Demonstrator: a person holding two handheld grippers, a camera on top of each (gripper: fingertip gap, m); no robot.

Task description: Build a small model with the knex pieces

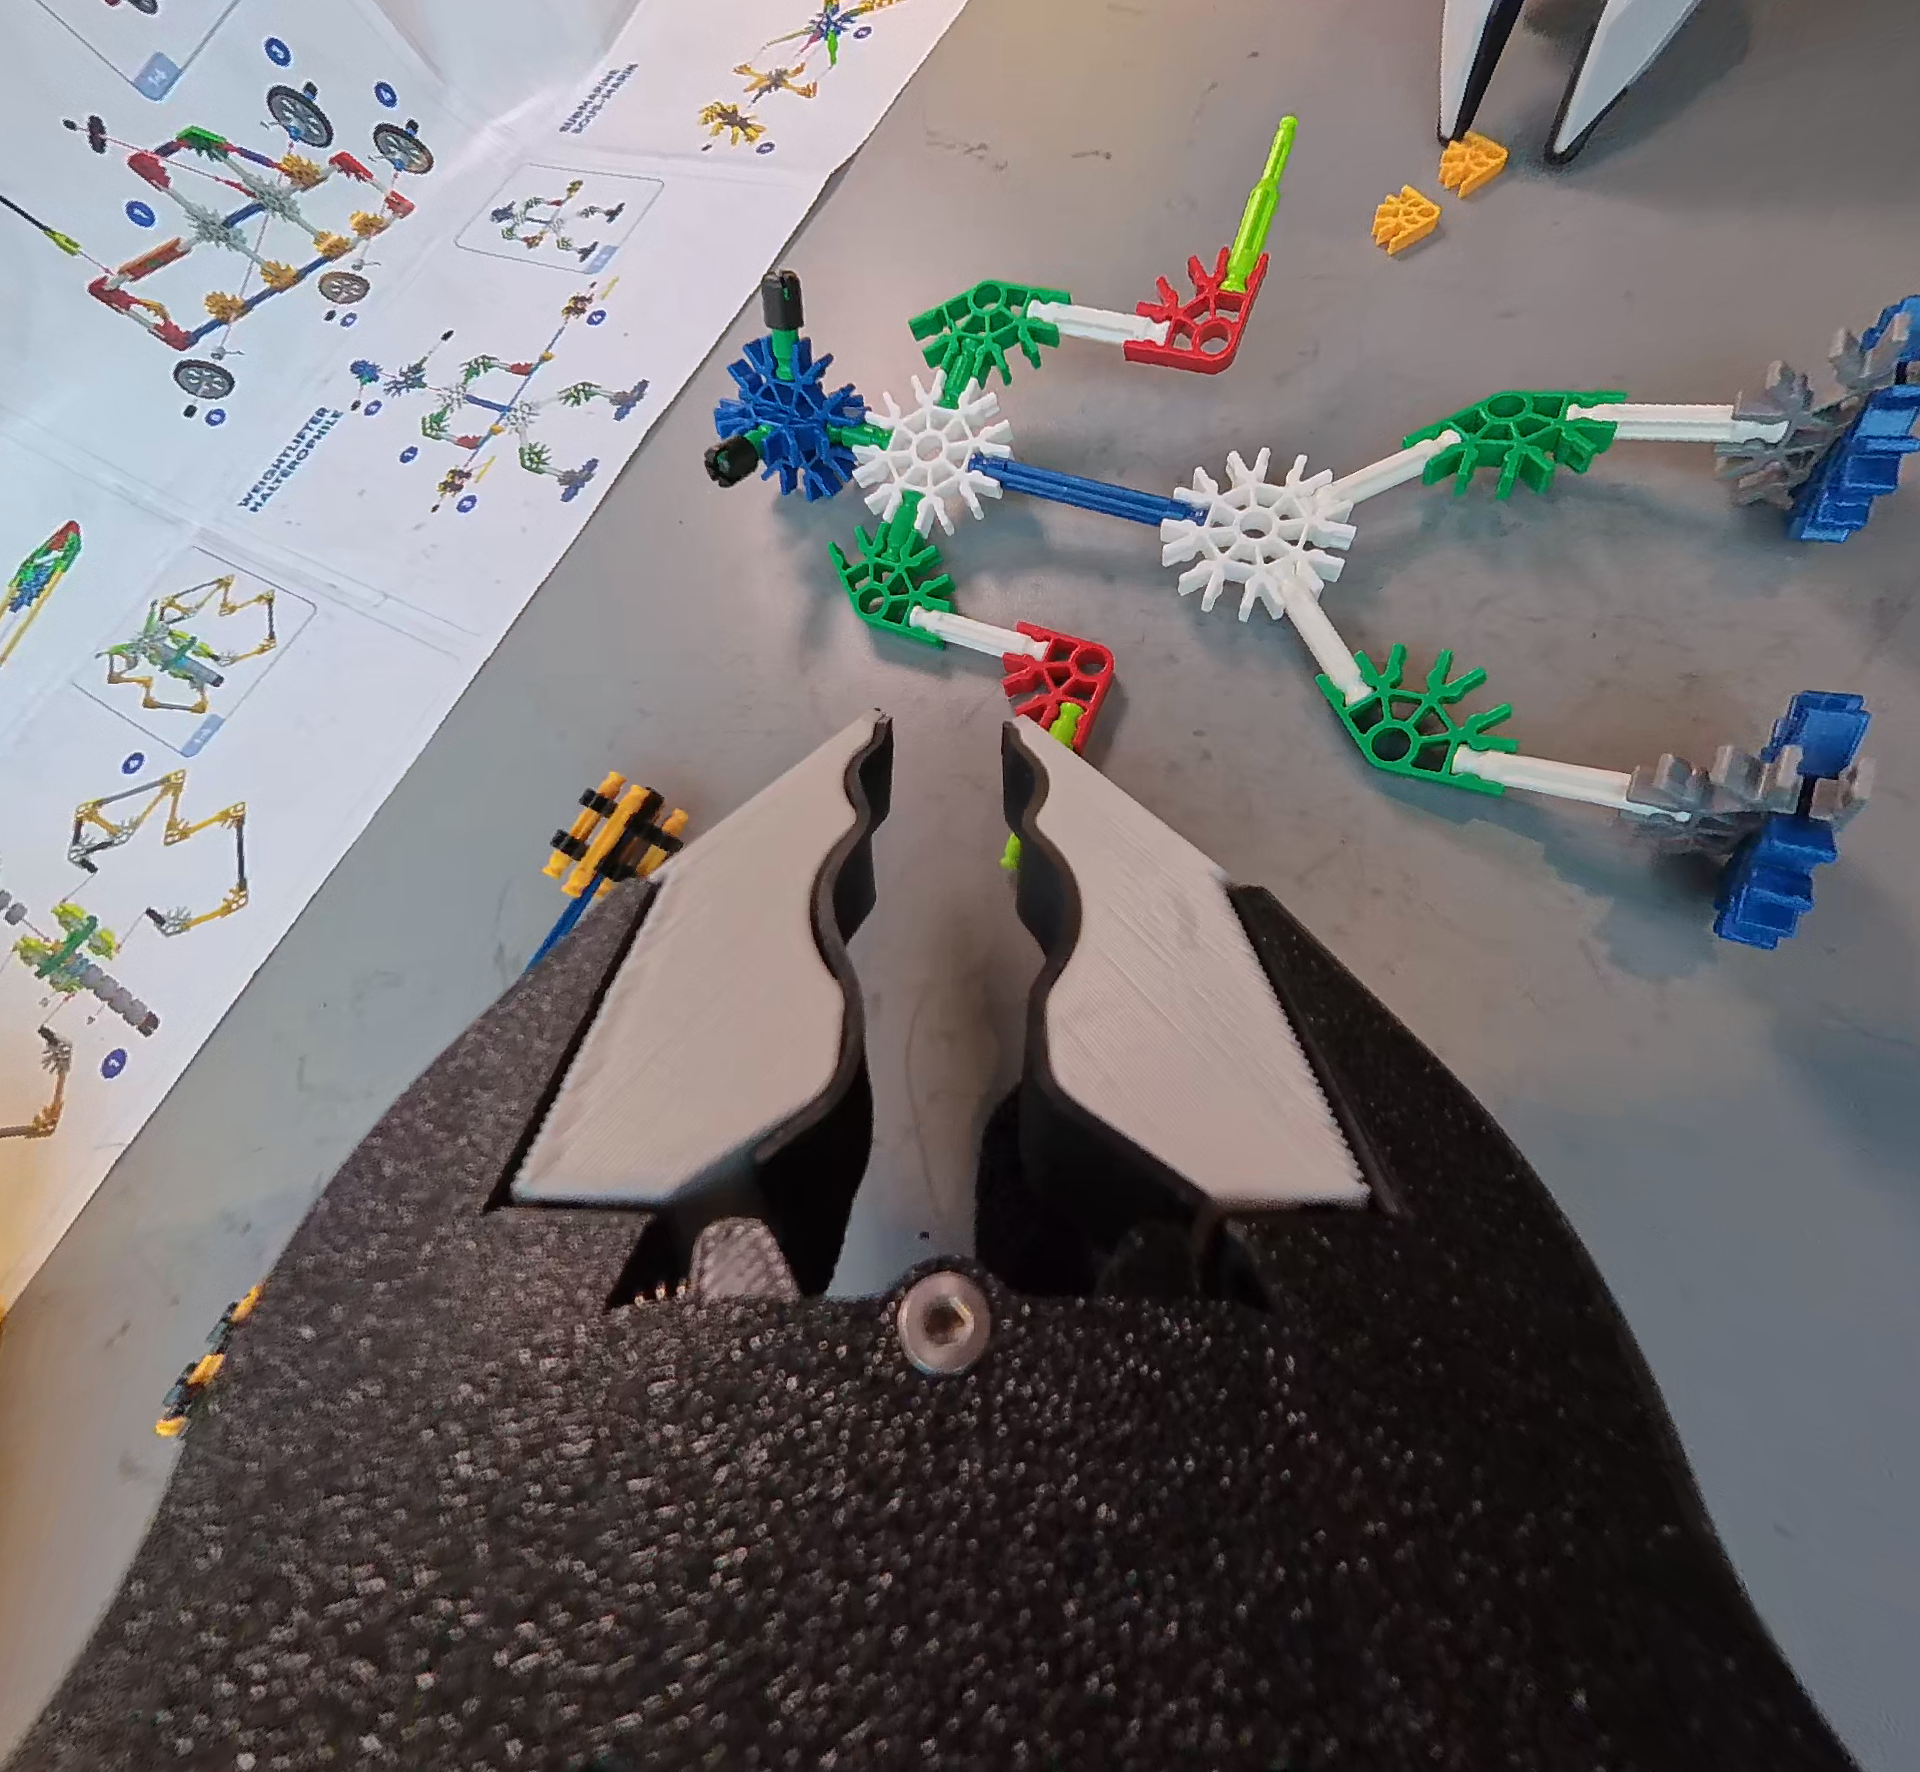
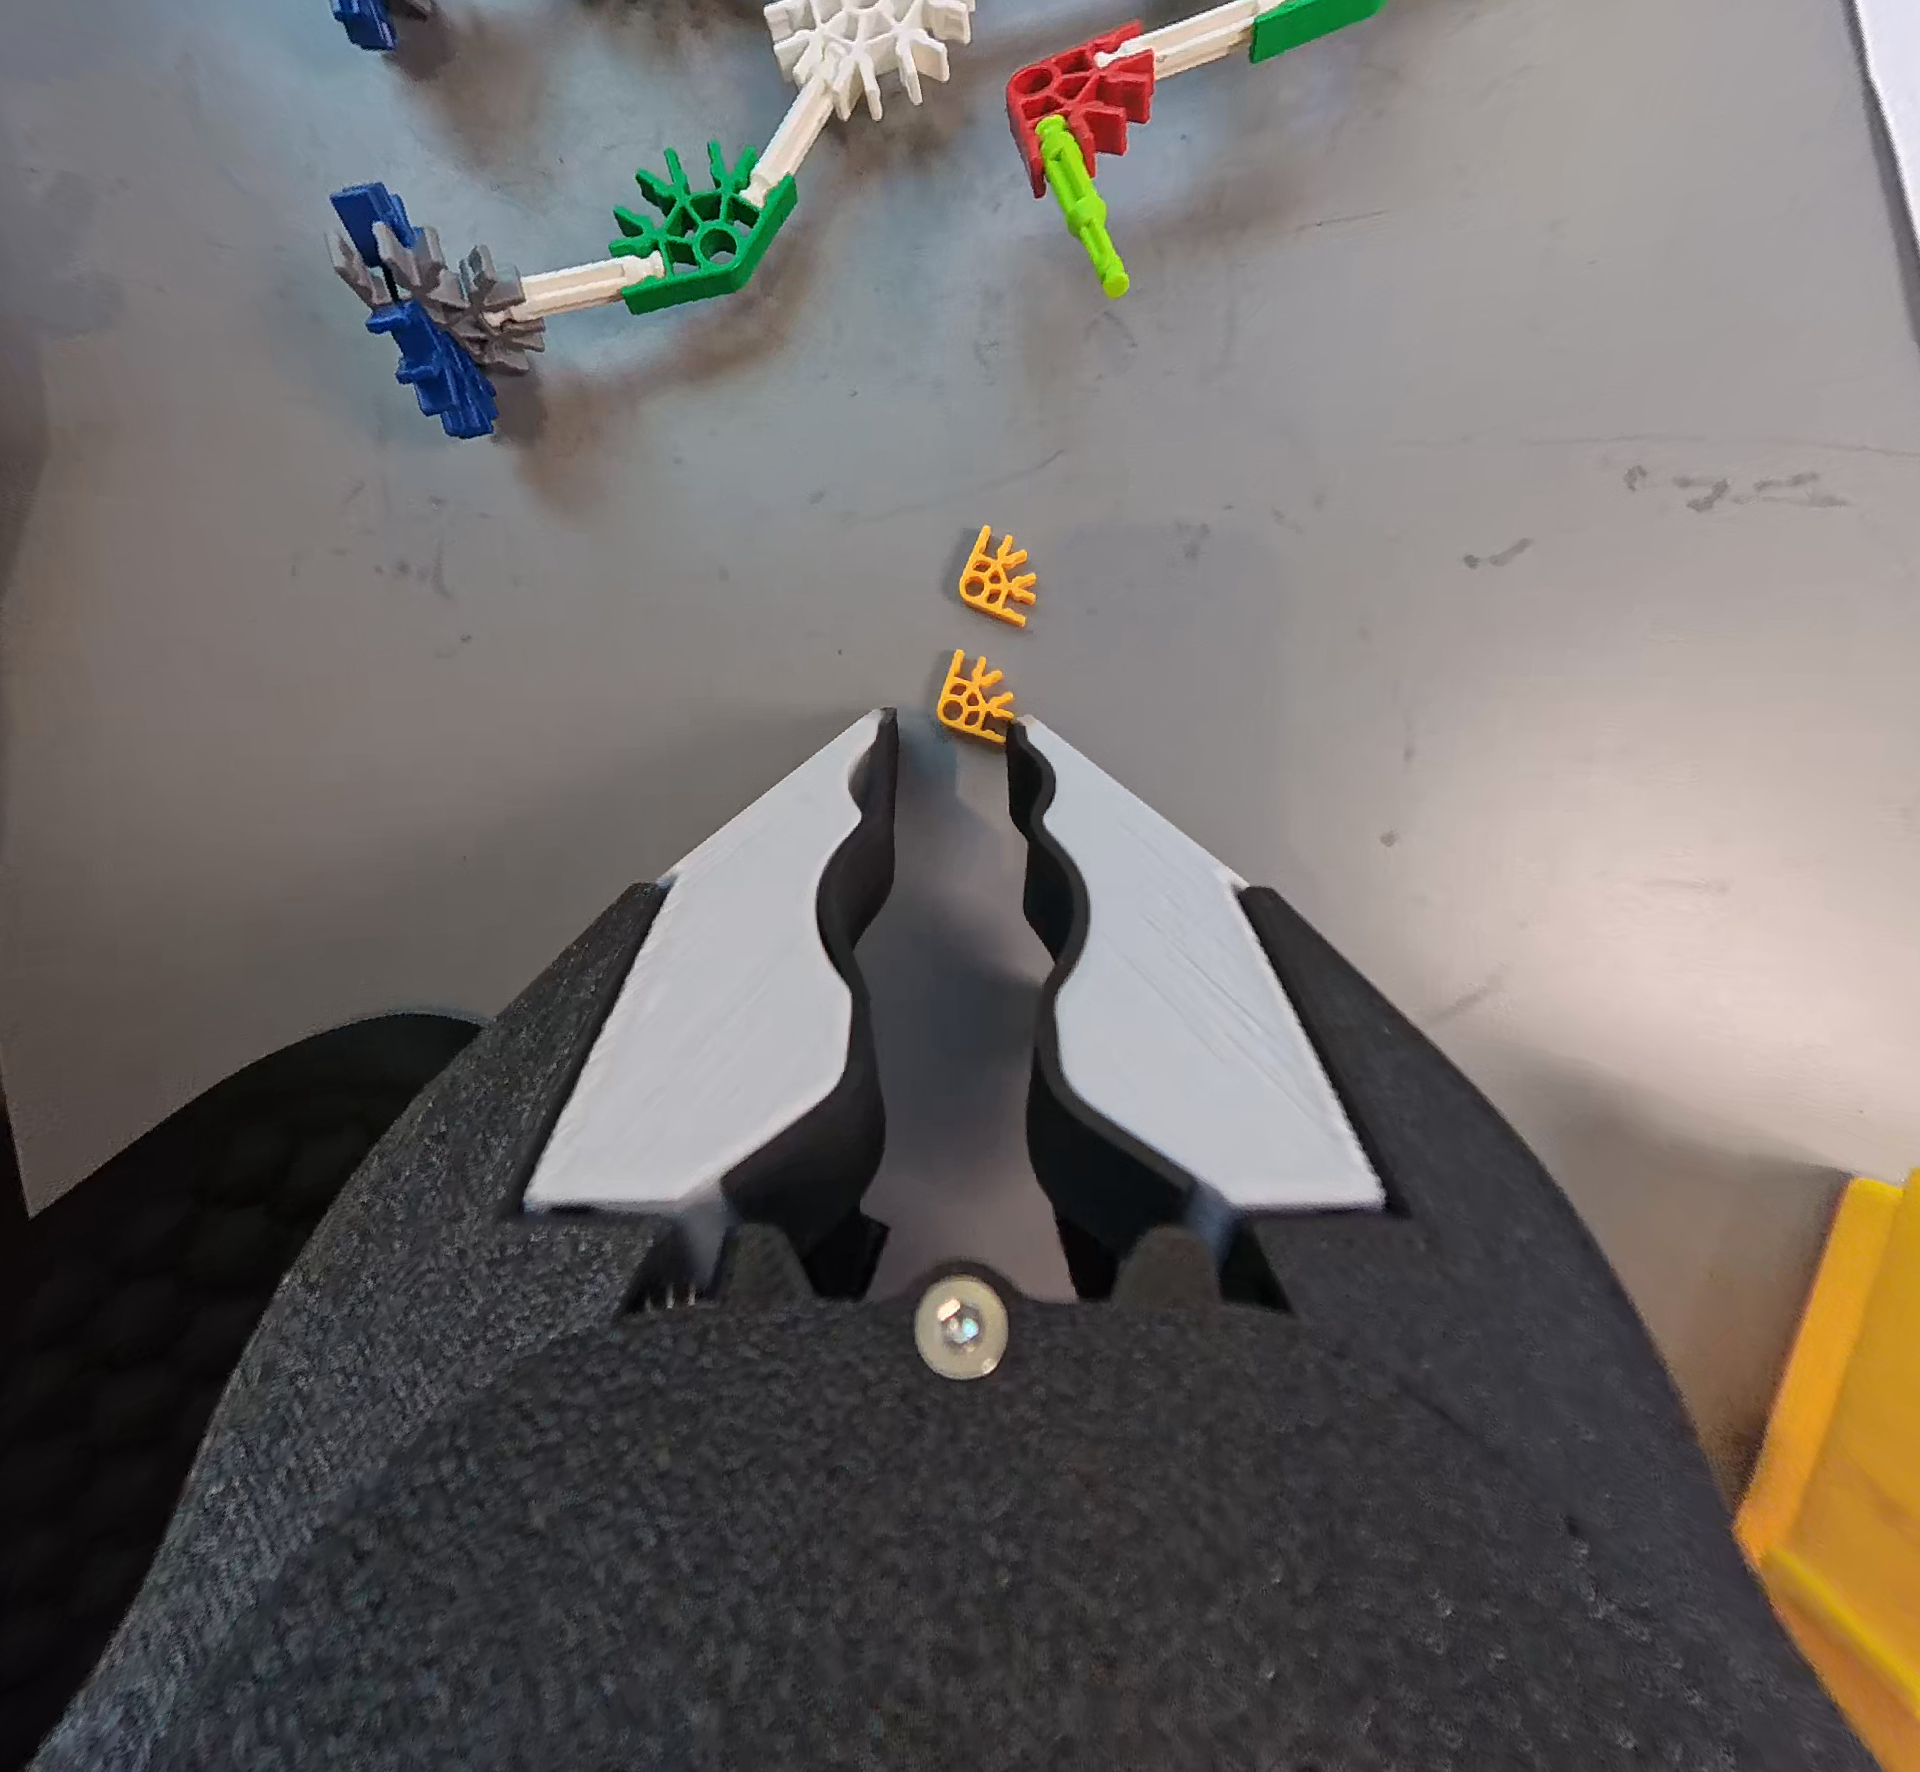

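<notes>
Lying flat on the grey tabletop (image 2: 1455, 683), well clear of the flat model of plastic rods and connectors (image 2: 868, 8) on its lime-rod side: two small orange wedge-shaped plastic connectors, the nearer one (image 2: 975, 699) and the farther one (image 2: 997, 576), close together but apart, both resting on their broad faces and so stable as they lie. Right at the nearer piece, the right gripper (image 2: 951, 725): jaws parted to a narrow gap, nothing between them, one fingertip just beside or touching the piece's edge; cannot tell which. Seen from the left wrist view too, standing steeply over that same orange piece (image 1: 1473, 162), tips low to the table. At the model's opposite side, the left gripper (image 1: 940, 730): likewise narrowly parted and empty, one finger overlapping the red corner connector (image 1: 1065, 683) and the short lime-green rod (image 1: 1062, 720) plugged into it; contact not clear. Model itself spread flat, held in shape by its own joints: white snowflake hubs joined by a blue rod, green fan pieces, white rods, grey and blue end pieces. Beyond the model's blue-hub end, a printed white instruction sheet (image 1: 312, 268) laid open. Beside that sheet, near the left gripper, a small yellow-and-black bundle of parts (image 1: 618, 829). Farther from the model than the orange pieces, a yellow plastic bin (image 2: 1849, 1462).
</notes>
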